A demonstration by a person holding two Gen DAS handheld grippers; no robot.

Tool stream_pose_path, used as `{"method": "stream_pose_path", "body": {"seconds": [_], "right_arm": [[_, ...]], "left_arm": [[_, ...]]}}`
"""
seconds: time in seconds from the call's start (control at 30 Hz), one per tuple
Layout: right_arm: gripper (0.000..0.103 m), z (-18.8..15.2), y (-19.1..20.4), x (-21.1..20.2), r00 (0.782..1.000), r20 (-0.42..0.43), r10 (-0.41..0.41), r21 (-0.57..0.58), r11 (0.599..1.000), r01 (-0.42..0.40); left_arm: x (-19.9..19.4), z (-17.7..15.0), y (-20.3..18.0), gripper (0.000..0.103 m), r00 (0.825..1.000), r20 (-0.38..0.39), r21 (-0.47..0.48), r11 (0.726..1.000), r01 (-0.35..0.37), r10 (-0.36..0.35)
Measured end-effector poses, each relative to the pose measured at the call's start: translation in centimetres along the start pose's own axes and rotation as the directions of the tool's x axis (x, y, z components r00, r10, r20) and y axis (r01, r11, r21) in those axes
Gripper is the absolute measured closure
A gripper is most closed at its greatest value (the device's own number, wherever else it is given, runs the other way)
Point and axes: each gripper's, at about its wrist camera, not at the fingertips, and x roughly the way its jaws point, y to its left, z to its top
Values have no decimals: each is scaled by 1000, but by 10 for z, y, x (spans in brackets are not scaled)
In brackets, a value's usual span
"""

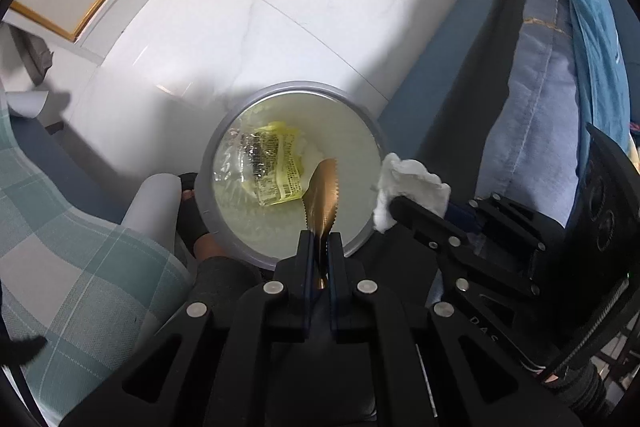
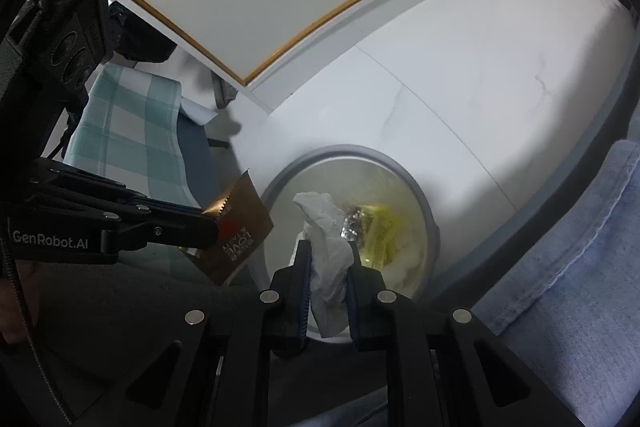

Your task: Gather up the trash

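The left gripper [image 1: 320, 241] pinches a gold foil wrapper [image 1: 322, 195]; at its three o'clock, the right gripper [image 2: 326, 259] clamps a crumpled white tissue [image 2: 326, 247] above the round grey bin [image 1: 208, 195].

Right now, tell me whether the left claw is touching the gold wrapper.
Touching. The left wrist view shows the left claw pinched shut on the gold wrapper above the bin; the right wrist view shows the same grip.
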Motion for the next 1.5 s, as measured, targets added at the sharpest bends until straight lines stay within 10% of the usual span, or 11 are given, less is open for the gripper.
{"method": "stream_pose_path", "body": {"seconds": [0.8, 1.13, 1.23, 1.5], "right_arm": [[57, -2, 10, -1, 998, 12, -66, -27, 997, 67], [37, -3, 15, -16, 996, 65, -58, -30, 998, 60], [36, -4, 18, -26, 995, 88, -55, -29, 998, 58], [31, 3, 39, -68, 975, 217, -41, -74, 996, 58]], "left_arm": [[6, 4, 15, 80, 998, -35, -90, 995, 43, -46], [-40, 3, 22, 61, 990, 139, -146, 989, 37, -17], [-70, -1, 28, 60, 964, 253, -158, 986, -47, 86], [-142, -24, 36, 47, 809, 500, -212, 949, -232, 310]]}}
